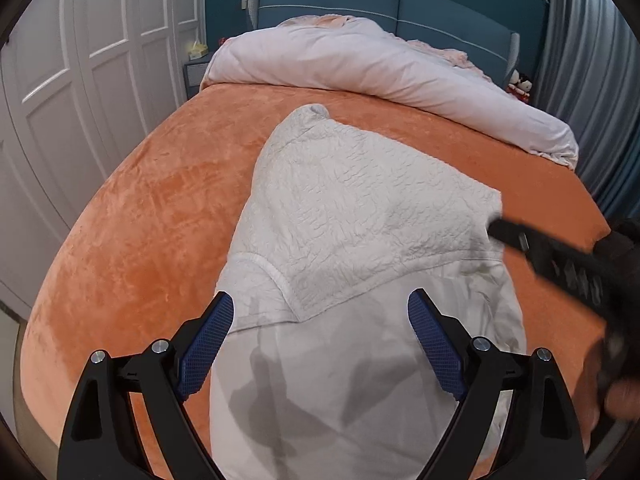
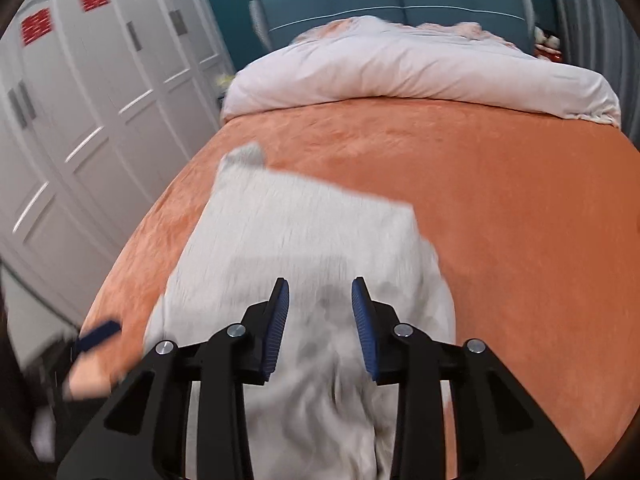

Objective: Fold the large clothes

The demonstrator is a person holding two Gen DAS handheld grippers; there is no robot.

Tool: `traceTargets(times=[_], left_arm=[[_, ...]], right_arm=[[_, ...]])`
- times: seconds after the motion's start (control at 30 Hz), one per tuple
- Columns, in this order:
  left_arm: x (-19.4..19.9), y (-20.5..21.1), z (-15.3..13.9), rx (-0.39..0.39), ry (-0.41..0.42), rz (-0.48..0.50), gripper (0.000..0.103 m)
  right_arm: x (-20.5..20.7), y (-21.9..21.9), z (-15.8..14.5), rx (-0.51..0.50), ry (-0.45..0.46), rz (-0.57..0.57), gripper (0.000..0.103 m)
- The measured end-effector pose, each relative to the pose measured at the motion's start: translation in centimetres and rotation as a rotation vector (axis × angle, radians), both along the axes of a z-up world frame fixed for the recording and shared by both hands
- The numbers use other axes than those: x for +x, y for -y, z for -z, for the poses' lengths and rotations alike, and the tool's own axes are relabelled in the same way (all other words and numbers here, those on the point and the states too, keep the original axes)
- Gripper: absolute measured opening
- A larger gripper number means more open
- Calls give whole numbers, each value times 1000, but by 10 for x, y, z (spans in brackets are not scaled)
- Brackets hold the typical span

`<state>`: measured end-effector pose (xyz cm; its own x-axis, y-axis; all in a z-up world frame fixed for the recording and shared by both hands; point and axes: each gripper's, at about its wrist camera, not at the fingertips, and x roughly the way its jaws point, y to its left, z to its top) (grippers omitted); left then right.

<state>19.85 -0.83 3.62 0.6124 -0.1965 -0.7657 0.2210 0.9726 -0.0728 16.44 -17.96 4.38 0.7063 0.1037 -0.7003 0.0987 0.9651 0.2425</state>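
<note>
Blue-padded fingers of the left gripper (image 1: 320, 312) stand spread wide above the near end of a pale garment (image 1: 360, 216), with nothing between them; their shadow falls on the smooth cloth just below. That garment lies lengthwise on the orange bedspread (image 1: 152, 208), running from the near edge toward the middle of the bed — its far half shows a crinkled, quilted face folded over the smoother part, with a small collar-like tip at the far end.

From the right wrist view, the right gripper (image 2: 320, 286) hangs over the same garment with its jaws partly apart and not pinching anything; the picture is blurred. In the left view its dark finger (image 1: 504, 232) reaches in from the right, at the garment's right corner, though whether it touches the cloth I cannot tell.

Beyond, a bunched pinkish-white duvet (image 1: 360, 64) sits against the blue headboard (image 1: 360, 0). White wardrobe doors (image 1: 80, 80) line the left side.
</note>
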Motion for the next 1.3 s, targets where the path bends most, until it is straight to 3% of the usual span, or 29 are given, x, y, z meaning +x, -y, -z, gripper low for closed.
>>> traceTargets(times=[0.13,0.27,0.37,0.5,0.73,0.83,0.9,1.03,1.17,1.3], left_arm=[[13,7,8,35,-10,-15,87],[22,9,24,65,-34,-24,87],[27,3,37,35,-60,-31,90],[29,4,45,35,-52,-21,98],[26,9,55,68,-36,-16,98],[23,8,56,89,-24,-17,98],[18,1,50,72,-36,-24,98],[-7,-13,42,30,-56,-42,98],[-31,-13,51,38,-87,-60,98],[-46,-18,59,28,-125,-68,98]], right_arm=[[39,-2,21,-24,-86,51,32],[48,-5,61,-7,-137,81,31],[52,2,83,65,-143,98,31],[55,7,98,98,-139,88,31],[53,-5,110,25,-92,76,31],[51,-5,102,27,-114,73,32],[41,-4,82,36,-130,84,32],[-17,-11,55,50,-115,9,33],[-53,-17,82,6,-216,-32,34],[-89,-2,114,46,-277,16,35]])
